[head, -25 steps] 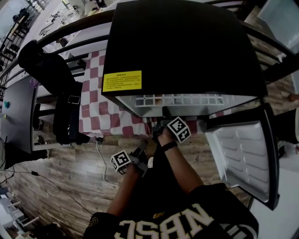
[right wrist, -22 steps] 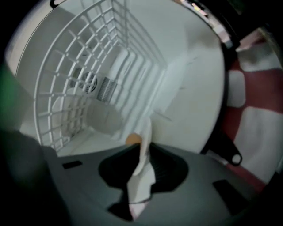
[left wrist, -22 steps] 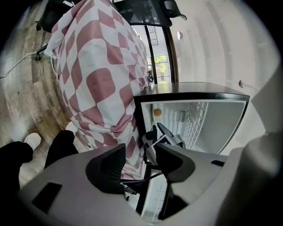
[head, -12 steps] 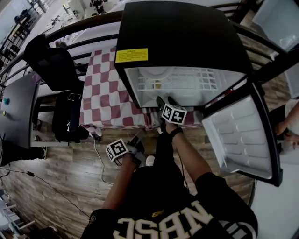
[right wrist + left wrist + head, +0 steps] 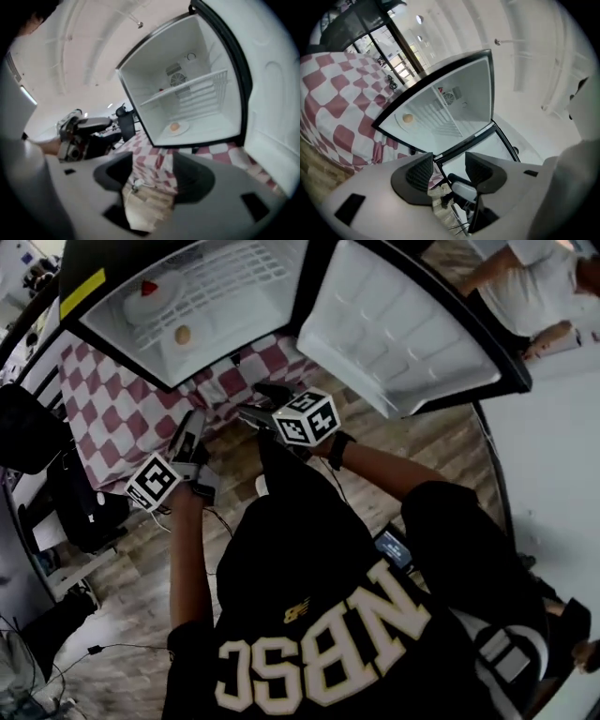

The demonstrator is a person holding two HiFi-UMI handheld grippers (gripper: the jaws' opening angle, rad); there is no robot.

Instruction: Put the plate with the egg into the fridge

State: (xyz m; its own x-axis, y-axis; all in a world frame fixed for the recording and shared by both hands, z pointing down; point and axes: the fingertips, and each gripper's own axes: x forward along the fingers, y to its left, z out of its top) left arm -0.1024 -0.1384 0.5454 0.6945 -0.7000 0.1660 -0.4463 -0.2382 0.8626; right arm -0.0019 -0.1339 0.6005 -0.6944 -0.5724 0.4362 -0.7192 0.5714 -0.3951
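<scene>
Both grippers have been drawn back and up from the fridge (image 5: 239, 324) since a second ago. The right gripper's (image 5: 152, 161) jaws have just been opening, with nothing between them; the left gripper (image 5: 449, 161) is likewise spread and empty. At eleven o'clock the plate (image 5: 172, 346) with the egg (image 5: 183, 335) is set on the fridge floor. Placement is judged done; the door (image 5: 394, 324), at one o'clock, would next be swung shut.

left gripper (image 5: 449, 165): jaws apart, empty; egg (image 5: 408, 118) on plate (image 5: 399, 123); inside open fridge (image 5: 464, 101)
</scene>
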